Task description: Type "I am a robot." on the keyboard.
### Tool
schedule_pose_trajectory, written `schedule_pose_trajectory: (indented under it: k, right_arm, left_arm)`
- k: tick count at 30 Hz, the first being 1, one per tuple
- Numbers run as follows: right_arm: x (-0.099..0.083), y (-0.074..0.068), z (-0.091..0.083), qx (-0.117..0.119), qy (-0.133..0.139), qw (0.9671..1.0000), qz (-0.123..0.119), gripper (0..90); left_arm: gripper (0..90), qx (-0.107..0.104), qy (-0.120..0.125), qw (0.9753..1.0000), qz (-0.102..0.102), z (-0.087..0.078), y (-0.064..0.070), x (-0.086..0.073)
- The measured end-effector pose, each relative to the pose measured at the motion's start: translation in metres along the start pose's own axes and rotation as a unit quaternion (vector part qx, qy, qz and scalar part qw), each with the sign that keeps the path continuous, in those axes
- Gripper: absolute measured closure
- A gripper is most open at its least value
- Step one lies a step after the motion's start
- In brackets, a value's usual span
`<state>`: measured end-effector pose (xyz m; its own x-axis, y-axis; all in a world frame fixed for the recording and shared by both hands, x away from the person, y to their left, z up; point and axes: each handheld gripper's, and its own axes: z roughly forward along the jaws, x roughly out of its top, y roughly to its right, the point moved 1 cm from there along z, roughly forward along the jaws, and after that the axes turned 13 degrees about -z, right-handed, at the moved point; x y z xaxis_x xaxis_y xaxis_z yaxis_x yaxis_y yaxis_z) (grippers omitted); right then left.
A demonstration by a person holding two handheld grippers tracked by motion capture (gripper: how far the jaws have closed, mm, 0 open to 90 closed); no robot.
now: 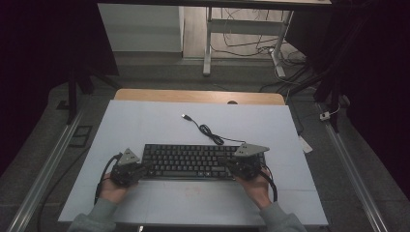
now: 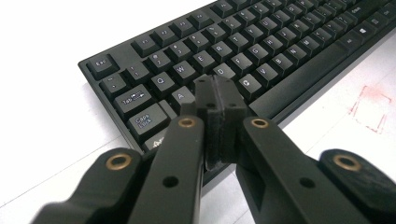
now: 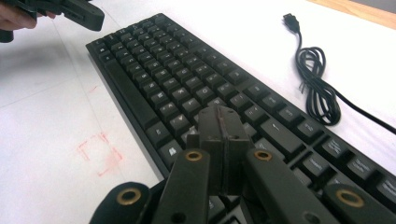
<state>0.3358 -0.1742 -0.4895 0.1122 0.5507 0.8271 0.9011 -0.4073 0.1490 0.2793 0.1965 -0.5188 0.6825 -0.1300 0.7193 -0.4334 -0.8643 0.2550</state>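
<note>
A black keyboard (image 1: 193, 162) lies across the white mat, its coiled USB cable (image 1: 208, 129) trailing toward the far edge. My left gripper (image 1: 145, 166) hovers at the keyboard's left end, jaws pressed together with nothing between them; in the left gripper view its tips (image 2: 218, 88) sit above the keyboard (image 2: 261, 51) near the A and S keys. At the keyboard's right end my right gripper (image 1: 226, 162) is also shut and empty, tips (image 3: 219, 116) over the lower right keys of the keyboard (image 3: 154, 70). The cable (image 3: 317, 88) lies beyond.
The white mat (image 1: 145, 125) covers a wooden table (image 1: 198, 95). A faint red square mark (image 3: 100, 154) is drawn on the mat in front of the keyboard. My left gripper's body (image 3: 70, 11) shows at the far end in the right gripper view.
</note>
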Motion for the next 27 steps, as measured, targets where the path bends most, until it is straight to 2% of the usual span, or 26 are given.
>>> schedule_pose_trajectory:
  k: [6,27]
  right_arm:
    - [0.008,-0.001,0.014,0.001,-0.007,1.0000,-0.005,89.6]
    - [0.016,0.001,0.039,0.004,-0.019,0.9998,-0.001,89.6]
  left_arm:
    - [88.4,0.002,0.000,1.0000,0.001,0.001,-0.001,0.000]
    - [88.4,0.022,-0.019,0.9996,-0.001,0.012,-0.007,-0.001]
